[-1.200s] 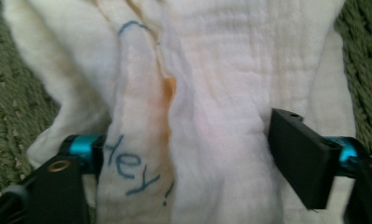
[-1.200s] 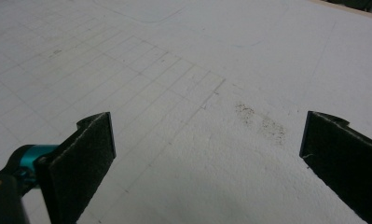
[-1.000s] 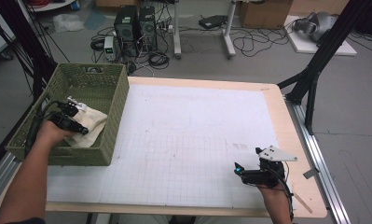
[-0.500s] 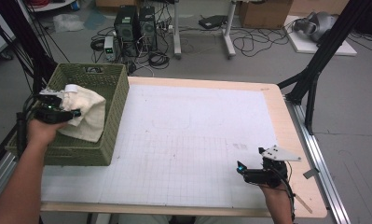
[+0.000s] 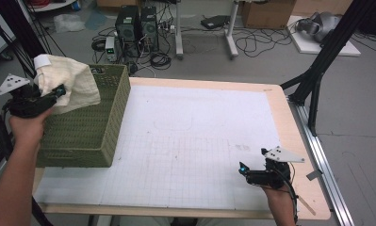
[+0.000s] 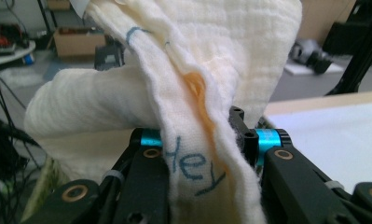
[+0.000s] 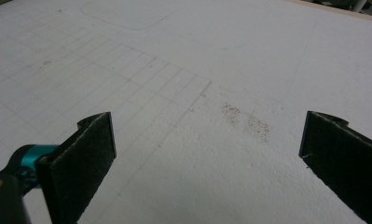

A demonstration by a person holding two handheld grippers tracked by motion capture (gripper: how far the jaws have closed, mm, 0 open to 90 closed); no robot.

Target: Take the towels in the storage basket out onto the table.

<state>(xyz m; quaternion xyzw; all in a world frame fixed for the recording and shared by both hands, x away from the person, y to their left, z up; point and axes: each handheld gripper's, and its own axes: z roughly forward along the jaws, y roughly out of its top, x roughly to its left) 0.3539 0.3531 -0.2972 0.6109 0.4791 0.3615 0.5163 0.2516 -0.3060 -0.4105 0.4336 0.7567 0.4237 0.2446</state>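
Observation:
A cream cloth [image 5: 72, 81] hangs above the left end of the green woven basket [image 5: 84, 134], and my left gripper [image 5: 59, 91] is shut on it. Its jaws have just been closing, with the cloth between them. In the left gripper view the cloth [image 6: 207, 70], with blue handwriting on it, bunches between the black jaws of that gripper [image 6: 198, 140] and hides what lies beyond. My right gripper [image 5: 243, 170] rests low over the white gridded mat [image 5: 190, 141] near the front right corner. It is open [image 7: 207, 154], with nothing between its pads [image 7: 86, 154].
The basket stands on the table's left side, its right wall next to the mat. The wooden table edge [image 5: 298, 141] runs along the right. Beyond the table are computer towers [image 5: 138, 26], cables on the floor and black frame legs [image 5: 317, 75].
My left gripper has risen out of the basket with the cloth, which now hangs above the rim instead of lying inside. My right gripper has stayed put.

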